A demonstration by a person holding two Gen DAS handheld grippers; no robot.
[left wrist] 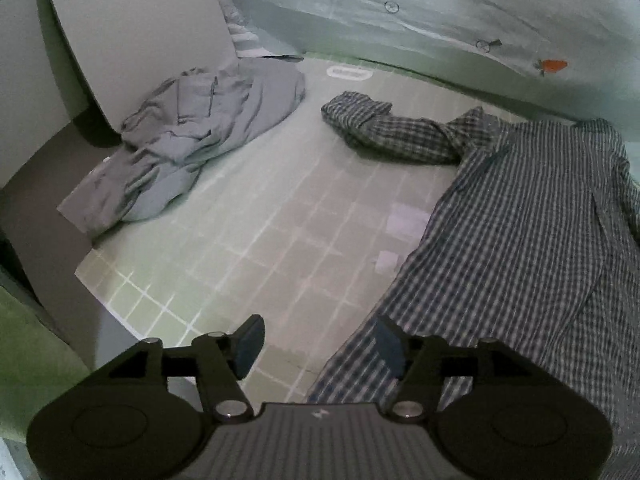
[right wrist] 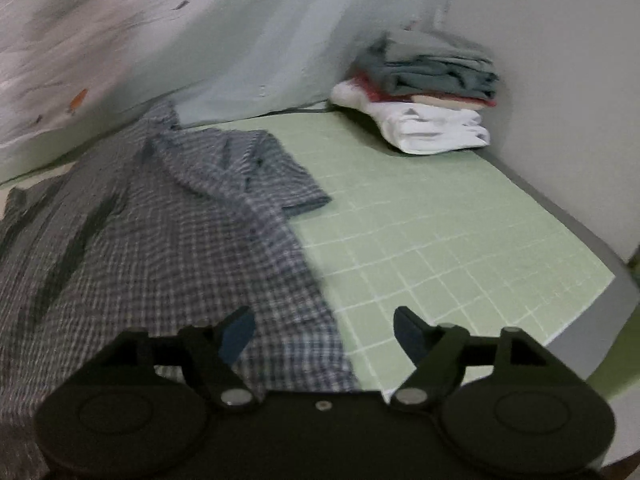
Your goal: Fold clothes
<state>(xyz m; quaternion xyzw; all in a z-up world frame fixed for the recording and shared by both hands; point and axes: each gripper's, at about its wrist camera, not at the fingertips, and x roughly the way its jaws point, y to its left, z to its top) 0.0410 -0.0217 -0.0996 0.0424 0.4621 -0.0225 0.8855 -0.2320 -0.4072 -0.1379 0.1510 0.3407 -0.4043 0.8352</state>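
A grey-and-white checked shirt (left wrist: 520,232) lies spread flat on the green gridded mat (left wrist: 248,240). Its left sleeve (left wrist: 400,132) stretches out across the mat. In the right wrist view the shirt (right wrist: 160,232) fills the left half, with its right sleeve (right wrist: 276,168) folded outward. My left gripper (left wrist: 320,346) is open and empty, just above the shirt's lower left hem. My right gripper (right wrist: 324,336) is open and empty, over the shirt's lower right edge.
A crumpled grey garment (left wrist: 200,136) lies at the mat's far left against a wall. A stack of folded clothes (right wrist: 428,96) sits in the far right corner. A pale sheet (left wrist: 440,8) hangs behind the mat. The mat's edge (right wrist: 580,304) drops off at right.
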